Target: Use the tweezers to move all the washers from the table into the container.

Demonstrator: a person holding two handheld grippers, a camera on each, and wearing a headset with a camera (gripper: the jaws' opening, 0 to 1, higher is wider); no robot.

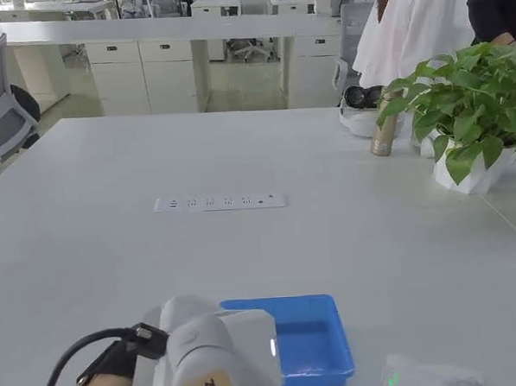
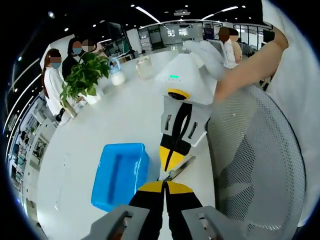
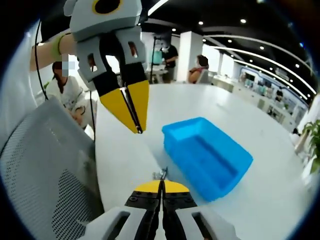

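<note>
No legible text on anything

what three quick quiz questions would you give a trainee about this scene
1. True or false: the blue container lies tipped on its side.
2. In the head view, what stands at the far right of the table? A potted plant; B kettle; C laptop.
3. Fill the blank: the right gripper has its tongs shut on the ____.
Key: 1 false; 2 A; 3 tweezers.
</note>
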